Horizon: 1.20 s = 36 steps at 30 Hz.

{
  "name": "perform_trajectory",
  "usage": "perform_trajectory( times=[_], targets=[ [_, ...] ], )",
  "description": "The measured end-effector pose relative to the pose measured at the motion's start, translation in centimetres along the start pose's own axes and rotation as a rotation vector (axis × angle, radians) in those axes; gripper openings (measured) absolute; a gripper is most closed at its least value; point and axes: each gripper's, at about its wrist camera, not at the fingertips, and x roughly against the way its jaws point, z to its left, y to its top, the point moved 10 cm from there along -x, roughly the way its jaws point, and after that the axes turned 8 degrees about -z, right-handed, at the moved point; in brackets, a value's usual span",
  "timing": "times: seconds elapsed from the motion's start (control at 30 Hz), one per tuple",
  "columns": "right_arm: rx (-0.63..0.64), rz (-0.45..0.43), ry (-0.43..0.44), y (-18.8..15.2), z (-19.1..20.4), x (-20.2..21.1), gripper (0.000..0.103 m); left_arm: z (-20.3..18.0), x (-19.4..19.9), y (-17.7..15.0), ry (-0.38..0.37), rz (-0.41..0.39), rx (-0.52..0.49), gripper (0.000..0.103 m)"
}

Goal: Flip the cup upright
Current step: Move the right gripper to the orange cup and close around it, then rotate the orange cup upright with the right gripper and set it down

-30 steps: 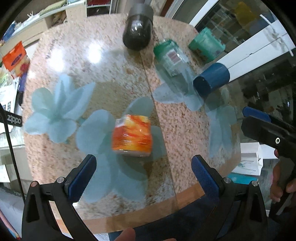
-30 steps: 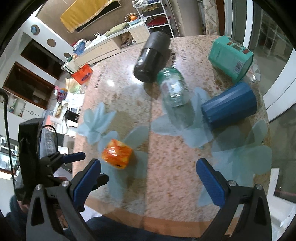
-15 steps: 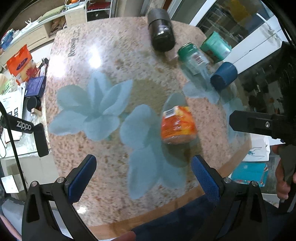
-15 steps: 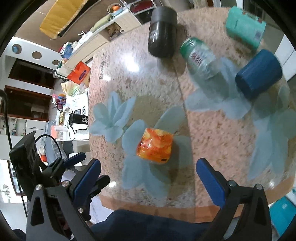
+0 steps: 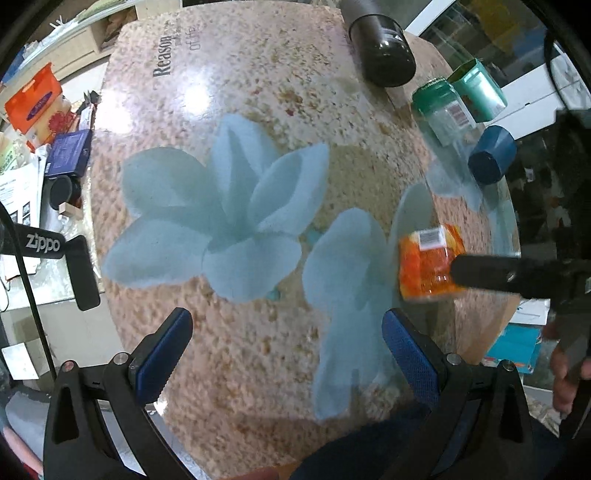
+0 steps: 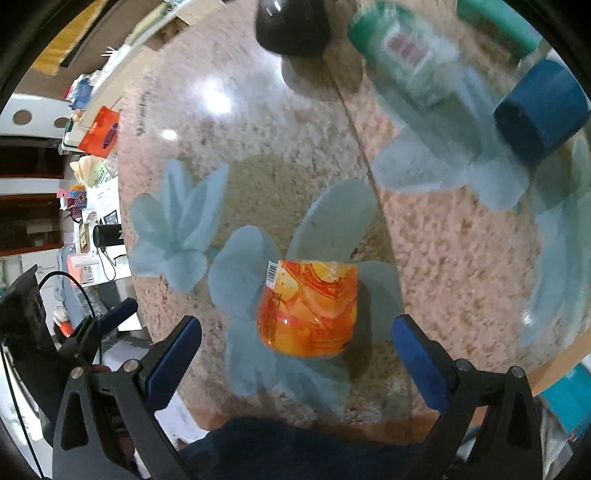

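Step in hand: approach, before any grasp. Cup [image 6: 308, 308], orange-yellow with a barcode label, sits on the table [image 6: 461, 258] at about 6 o'clock in the right wrist view, near the front edge, on a pale blue flower print. It looks inverted, narrower end up, though fisheye blur makes that a judgement only.

Right gripper [image 6: 295, 354]: fingers spread wide, nothing between the pads, cup centred just ahead of the gap and not touched. Left gripper [image 5: 284, 350]: fingers likewise spread and empty, aimed at bare table; the cup [image 5: 430, 262] lies at its 3 o'clock, partly hidden by the right gripper's dark finger.

Other items at 12 to 2 o'clock, well apart from the cup: black cylinder [image 6: 293, 26], green bottle [image 6: 400, 51], blue cup [image 6: 541, 110], all lying on their sides.

Next move, as judged: advance the right gripper until the pads straddle the cup wall, close, lift, rotate half a turn, set down. Risk: thin wall may slip or deform.
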Motion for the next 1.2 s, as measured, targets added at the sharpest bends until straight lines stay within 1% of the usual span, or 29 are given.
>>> perform_trajectory(
  times=[0.1,0.23,0.27,0.3,0.33,0.4,0.47,0.5,0.63,0.73,0.8,0.97,1.1,1.2],
  targets=[
    [-0.005,0.042,-0.047,0.0,-0.7,-1.1,0.103,0.1,-0.7,0.4,-0.029,0.016,0.004,0.103],
    [-0.012,0.086,-0.06,0.2,-0.8,-2.1,0.103,0.5,-1.4,0.7,-0.042,0.032,0.013,0.103],
    [-0.008,0.09,-0.064,0.3,-0.5,-2.4,0.101,0.7,-1.5,0.7,-0.05,0.034,0.018,0.103],
    [-0.006,0.102,-0.067,0.3,-0.5,-2.6,0.093,0.7,-1.5,0.8,-0.057,0.036,0.023,0.103],
    [-0.013,0.118,-0.056,0.1,-0.2,-2.9,0.089,0.7,-1.5,0.8,-0.062,0.039,0.025,0.103],
    [-0.021,0.158,-0.039,-0.4,0.1,-3.4,0.073,0.8,-1.6,0.7,-0.061,0.042,0.02,0.103],
    [-0.012,0.174,-0.04,-0.7,0.4,-3.9,0.066,0.9,-1.6,0.7,-0.055,0.042,0.015,0.103],
    [-0.011,0.177,-0.035,-0.9,0.5,-3.9,0.066,0.9,-1.6,0.7,-0.055,0.042,0.015,0.103],
    [0.001,0.119,-0.001,-1.0,0.8,-3.6,0.065,1.0,-1.4,0.3,-0.052,0.041,0.015,0.103],
    [0.014,0.081,0.018,-1.0,0.4,-2.4,0.065,0.5,-1.2,0.0,-0.054,0.04,0.006,0.103],
    [0.023,0.055,0.027,-0.3,-0.2,-1.5,0.065,-0.3,-1.1,0.0,-0.054,0.033,-0.005,0.103],
    [0.066,-0.043,0.029,0.8,-1.1,1.0,0.065,-1.7,-0.1,0.1,-0.056,0.017,-0.035,0.103],
    [0.13,-0.168,0.017,1.5,-2.2,3.3,0.065,-2.9,0.8,0.2,-0.067,0.003,-0.046,0.103],
    [0.183,-0.262,0.023,2.0,-3.0,4.0,0.065,-3.8,1.2,0.4,-0.072,-0.009,-0.066,0.103]
  ],
)
